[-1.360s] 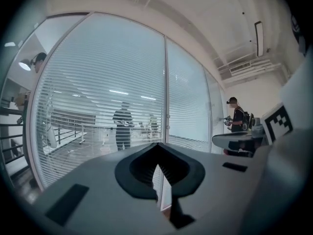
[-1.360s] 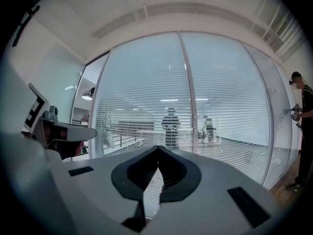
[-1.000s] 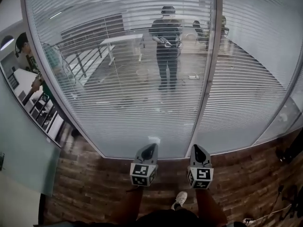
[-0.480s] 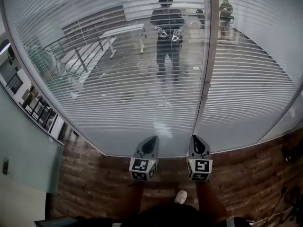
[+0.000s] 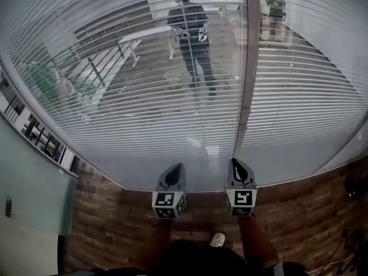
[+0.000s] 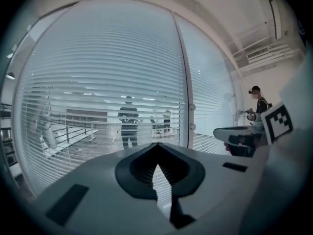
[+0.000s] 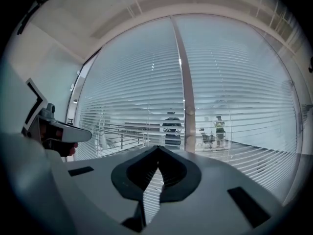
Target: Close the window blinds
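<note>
White slatted window blinds (image 5: 144,79) hang over a wide glass wall. Their slats are tilted so that a railing, a table and standing figures show through. A pale vertical post (image 5: 248,68) splits the blinds into two panels. My left gripper (image 5: 175,169) is held level in front of the left panel's lower edge, shut and with nothing in it. My right gripper (image 5: 237,163) is beside it, just below the post, also shut and with nothing held. The left gripper (image 6: 156,146) faces the left panel in its own view; the right gripper (image 7: 157,149) faces the post (image 7: 189,126).
Dark wooden floor (image 5: 115,223) runs up to the base of the window. A grey wall panel (image 5: 29,183) stands at the left. My shoe (image 5: 217,240) shows between my arms. Dark stand legs (image 5: 352,234) are at the lower right.
Both grippers have moved toward the window, and the blinds fill more of the view. The post now stands above my right gripper. Both grippers stay shut.
</note>
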A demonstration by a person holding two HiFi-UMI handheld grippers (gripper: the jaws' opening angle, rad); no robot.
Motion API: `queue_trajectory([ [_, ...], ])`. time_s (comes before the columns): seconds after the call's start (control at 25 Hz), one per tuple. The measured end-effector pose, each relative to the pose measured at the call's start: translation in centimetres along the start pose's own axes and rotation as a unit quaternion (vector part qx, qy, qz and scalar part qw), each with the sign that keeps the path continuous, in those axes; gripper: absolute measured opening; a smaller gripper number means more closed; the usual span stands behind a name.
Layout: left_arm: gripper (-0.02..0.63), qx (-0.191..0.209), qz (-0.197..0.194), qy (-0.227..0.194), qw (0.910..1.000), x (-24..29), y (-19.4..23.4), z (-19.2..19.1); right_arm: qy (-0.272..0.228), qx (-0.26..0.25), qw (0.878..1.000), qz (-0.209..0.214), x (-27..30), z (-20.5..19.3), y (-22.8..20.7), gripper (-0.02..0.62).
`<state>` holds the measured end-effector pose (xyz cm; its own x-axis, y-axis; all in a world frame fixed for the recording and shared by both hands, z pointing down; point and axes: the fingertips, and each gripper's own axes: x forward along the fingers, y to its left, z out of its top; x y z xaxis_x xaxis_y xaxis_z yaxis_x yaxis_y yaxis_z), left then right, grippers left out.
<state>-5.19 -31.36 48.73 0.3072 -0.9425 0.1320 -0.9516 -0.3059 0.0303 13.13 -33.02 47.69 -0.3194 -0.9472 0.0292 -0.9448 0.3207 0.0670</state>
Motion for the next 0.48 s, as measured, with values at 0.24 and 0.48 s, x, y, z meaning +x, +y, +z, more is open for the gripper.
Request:
queue_trajectory([
  [0.24,0.000,-0.001,-0.024,-0.009,0.9997,3.2,-0.6,-0.3,-0.006,-0.004,1.000,-0.012,2.2,0.1,-1.9,0.002],
  [0.48,0.000,-0.006,-0.053,-0.009,0.9985,4.9,0.9,0.3,0.002,-0.040,0.998,-0.045,3.5,0.1,-2.4,0.002],
])
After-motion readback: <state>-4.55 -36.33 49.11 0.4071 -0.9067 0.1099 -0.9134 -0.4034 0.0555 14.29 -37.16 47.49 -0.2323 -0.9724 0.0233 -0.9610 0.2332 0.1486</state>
